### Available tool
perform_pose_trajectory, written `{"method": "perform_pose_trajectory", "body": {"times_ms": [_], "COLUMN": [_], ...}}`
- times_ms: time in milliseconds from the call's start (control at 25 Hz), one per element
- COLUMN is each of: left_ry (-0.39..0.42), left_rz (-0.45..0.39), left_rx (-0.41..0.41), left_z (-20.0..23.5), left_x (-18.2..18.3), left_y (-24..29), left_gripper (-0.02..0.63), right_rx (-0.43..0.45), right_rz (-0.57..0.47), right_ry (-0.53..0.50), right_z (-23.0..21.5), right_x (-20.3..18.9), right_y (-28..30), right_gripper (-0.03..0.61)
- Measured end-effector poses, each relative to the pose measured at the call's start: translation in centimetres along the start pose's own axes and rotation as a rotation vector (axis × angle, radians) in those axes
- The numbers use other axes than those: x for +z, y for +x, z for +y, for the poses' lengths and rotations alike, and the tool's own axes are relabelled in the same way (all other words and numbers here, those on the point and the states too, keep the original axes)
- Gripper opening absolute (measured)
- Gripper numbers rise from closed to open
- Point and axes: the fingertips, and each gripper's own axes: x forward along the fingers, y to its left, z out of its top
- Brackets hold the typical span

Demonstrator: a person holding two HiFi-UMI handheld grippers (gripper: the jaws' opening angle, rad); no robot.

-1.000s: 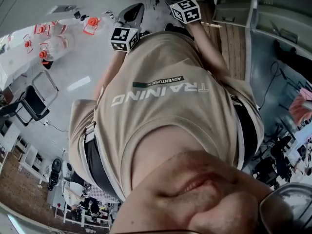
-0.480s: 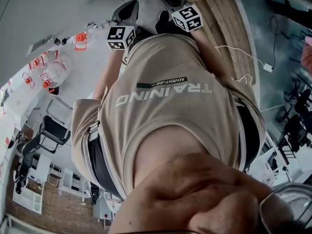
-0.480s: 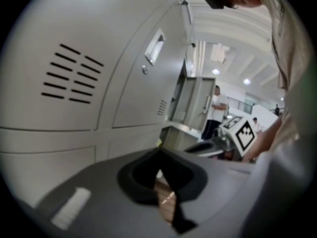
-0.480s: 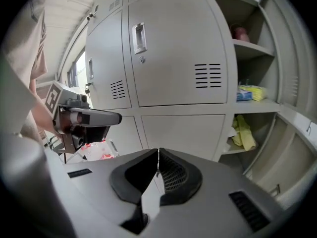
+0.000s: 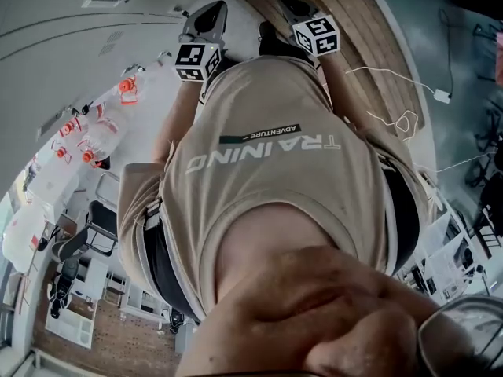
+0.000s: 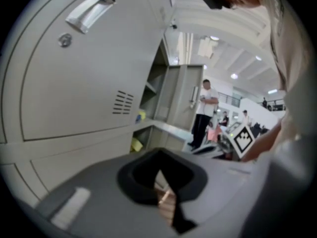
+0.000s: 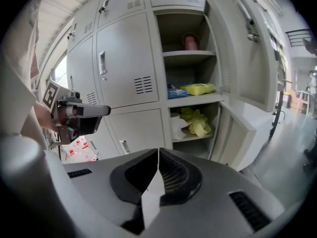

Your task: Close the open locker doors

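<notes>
Ahead of the right hand-held gripper (image 7: 157, 155), locker doors (image 7: 237, 58) stand open.

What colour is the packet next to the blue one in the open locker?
Yellow. The packet shows best in the right gripper view.

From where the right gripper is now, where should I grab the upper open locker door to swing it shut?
Take the upper open locker door by its free vertical edge, near the latch hardware, farthest from its hinged side. It stands swung out rightward with its inner face toward the right gripper, so probably come round from the right.
</notes>
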Motion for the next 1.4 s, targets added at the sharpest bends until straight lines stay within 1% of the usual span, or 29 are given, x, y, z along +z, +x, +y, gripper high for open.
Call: {"method": "perform_pose_trajectory", "body": {"times_ms": [160, 320, 400, 560, 680, 920, 1080, 1240, 1400], "left_ry": [-0.013, 0.021, 0.022, -0.022, -0.023, -0.036, -0.038, -0.088, -0.087], "left_rz": [0.013, 0.039, 0.050, 0.057, 0.070, 0.075, 0.082, 0.065, 0.064], "left_rx": [0.037, 0.039, 0.042, 0.066, 0.072, 0.091, 0.118, 0.157, 0.199], "left_z": [-2.3, -4.4, -5.3, -6.2, -6.7, -6.3, -5.4, -4.6, -3.4], "left_x": [0.9, 1.3, 1.2, 1.4, 1.6, 1.8, 1.2, 1.2, 1.3], "left_y": [4.2, 8.6, 10.3, 13.2, 14.5, 15.9, 15.8, 15.0, 13.3], "left_gripper": [-0.002, -0.002, -0.002, -0.002, -0.002, -0.002, -0.002, -0.002, -0.002], "right_rx": [-0.040, -0.060, -0.046, 0.017, 0.059, 0.107, 0.149, 0.195, 0.220], "right_rz": [0.011, 0.008, 0.016, 0.050, 0.062, 0.048, 0.037, 0.048, 0.040], "right_ry": [0.006, 0.022, 0.013, -0.056, -0.100, -0.097, -0.088, -0.077, -0.063], "right_z": [-7.1, -13.5, -15.6, -18.2, -19.1, -19.2, -18.0, -16.8, -15.2], "right_x": [-1.1, -1.9, -2.2, -2.3, -2.0, -1.6, -1.4, -1.5, -0.8], "right_y": [-2.7, -3.4, -3.4, -2.8, -2.5, -1.7, -1.0, 0.1, 2.0], "right_gripper": [0.015, 0.015, 0.015, 0.015, 0.015, 0.015, 0.015, 0.015, 0.015]}}
